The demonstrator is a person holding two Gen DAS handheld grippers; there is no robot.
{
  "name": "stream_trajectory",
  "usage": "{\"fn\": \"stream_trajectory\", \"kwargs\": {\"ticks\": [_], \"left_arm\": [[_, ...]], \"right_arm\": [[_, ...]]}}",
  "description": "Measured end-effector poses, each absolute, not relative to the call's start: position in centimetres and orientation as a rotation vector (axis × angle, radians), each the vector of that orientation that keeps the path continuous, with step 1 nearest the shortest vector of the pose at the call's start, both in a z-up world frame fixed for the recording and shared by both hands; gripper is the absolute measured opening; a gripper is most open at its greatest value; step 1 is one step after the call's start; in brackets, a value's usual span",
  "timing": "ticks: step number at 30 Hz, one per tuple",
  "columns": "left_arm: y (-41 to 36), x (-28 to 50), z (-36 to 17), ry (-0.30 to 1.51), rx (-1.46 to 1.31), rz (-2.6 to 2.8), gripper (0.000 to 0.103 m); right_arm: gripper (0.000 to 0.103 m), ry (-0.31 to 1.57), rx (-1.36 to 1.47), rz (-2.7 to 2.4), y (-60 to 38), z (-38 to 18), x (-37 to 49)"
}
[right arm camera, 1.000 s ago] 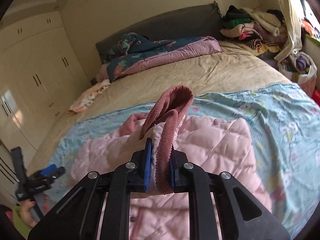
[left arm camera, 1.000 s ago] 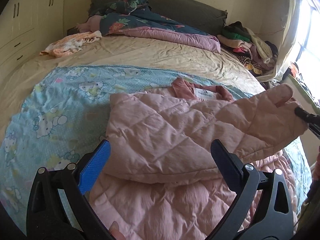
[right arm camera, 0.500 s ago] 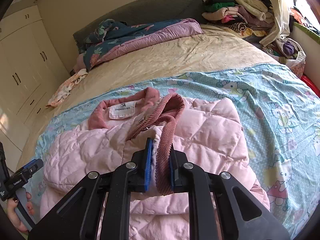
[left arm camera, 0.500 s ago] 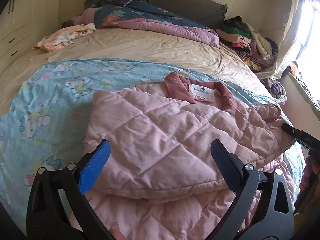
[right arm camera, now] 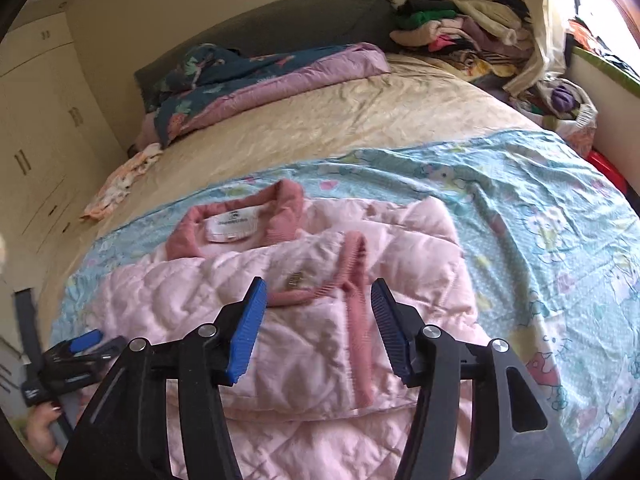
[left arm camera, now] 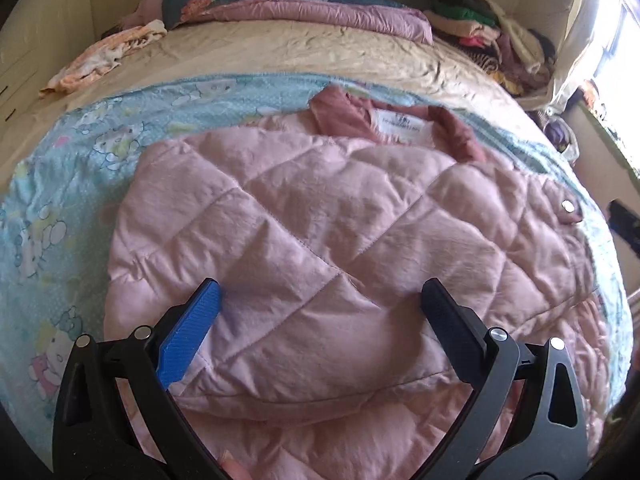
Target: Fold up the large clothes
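A pink quilted jacket [left arm camera: 320, 240] lies on the bed, front down, with its dark pink collar [right arm camera: 240, 220] and white label toward the headboard. One sleeve is folded across the body. Its ribbed cuff [right arm camera: 354, 272] rests on the jacket, just beyond and between the jaws of my right gripper [right arm camera: 319, 282]. Those jaws are opening and the pads do not touch the cuff. My left gripper [left arm camera: 320, 286] hangs open and low over the jacket's folded left part, holding nothing. The left gripper [right arm camera: 76, 354] also shows in the right wrist view at the lower left, held by a hand.
A blue cartoon-print sheet [right arm camera: 540, 216] lies under the jacket on a beige bedspread [right arm camera: 360, 116]. A floral quilt [right arm camera: 260, 76] sits by the headboard and a clothes pile [right arm camera: 460, 28] at the far right corner. A small peach garment [left arm camera: 104, 56] lies far left, near the wardrobe.
My right gripper has opened and let go of the cuff, and the sleeve now lies flat across the jacket. My left gripper has sunk closer to the jacket, still open.
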State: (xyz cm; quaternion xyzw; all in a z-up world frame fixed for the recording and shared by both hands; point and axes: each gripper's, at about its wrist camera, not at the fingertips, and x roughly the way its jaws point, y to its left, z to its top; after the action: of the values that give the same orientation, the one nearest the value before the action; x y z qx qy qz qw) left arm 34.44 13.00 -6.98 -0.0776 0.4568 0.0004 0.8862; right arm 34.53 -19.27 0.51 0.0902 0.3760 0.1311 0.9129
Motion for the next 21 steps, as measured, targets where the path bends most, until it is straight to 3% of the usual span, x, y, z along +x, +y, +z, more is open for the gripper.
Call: {"fn": "stream_trajectory", "kwargs": {"ticks": [12,16,21], "left_arm": [[14.1,35.7,-9.3,0.982,-0.197,-0.012,0.095],[14.0,35.3,-8.7,0.979,-0.196,-0.008,0.095],[13.4,34.5,-8.0,0.971,-0.162,-0.007,0.095]], "right_arm": [[0.063,0.844,0.027,0.428,-11.9,-0.9,34.2],[0.065,0.997,-0.052,0.385,-10.0,-5.0,36.0],[0.066,1.031,-0.034,0.362,-9.9,-7.9,37.0]]}}
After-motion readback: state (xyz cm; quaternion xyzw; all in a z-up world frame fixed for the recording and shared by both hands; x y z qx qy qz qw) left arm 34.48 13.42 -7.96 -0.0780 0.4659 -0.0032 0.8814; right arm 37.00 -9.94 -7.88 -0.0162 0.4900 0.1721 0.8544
